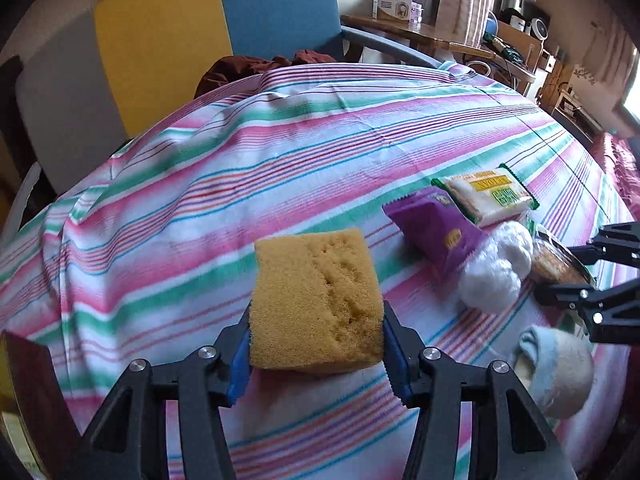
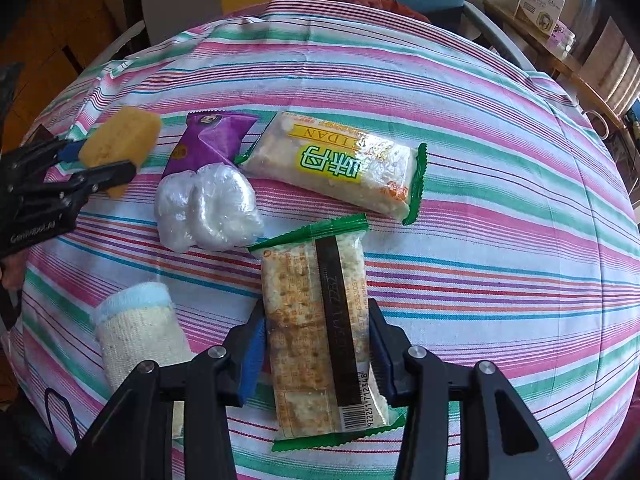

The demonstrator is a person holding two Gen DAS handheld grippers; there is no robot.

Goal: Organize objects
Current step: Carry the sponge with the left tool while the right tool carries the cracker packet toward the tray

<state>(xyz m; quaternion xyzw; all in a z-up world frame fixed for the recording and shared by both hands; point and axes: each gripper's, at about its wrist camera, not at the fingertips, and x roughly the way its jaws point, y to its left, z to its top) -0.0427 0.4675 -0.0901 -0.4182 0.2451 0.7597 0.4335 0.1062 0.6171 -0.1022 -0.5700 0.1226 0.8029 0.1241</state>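
Low in the frame, the left gripper pinches a sponge, light, soft and best held by its flanks, while the right gripper clasps a crinkly, breakable cracker packet mid-length over the striped cloth.

Bright daylight washes the striped cloth, coming from a window at its right. Fisheye bending curves its edges, corners go black, and glare whitens the plastic wrappers.

Left gripper and right gripper both point steeply down, jaws each clamping something.
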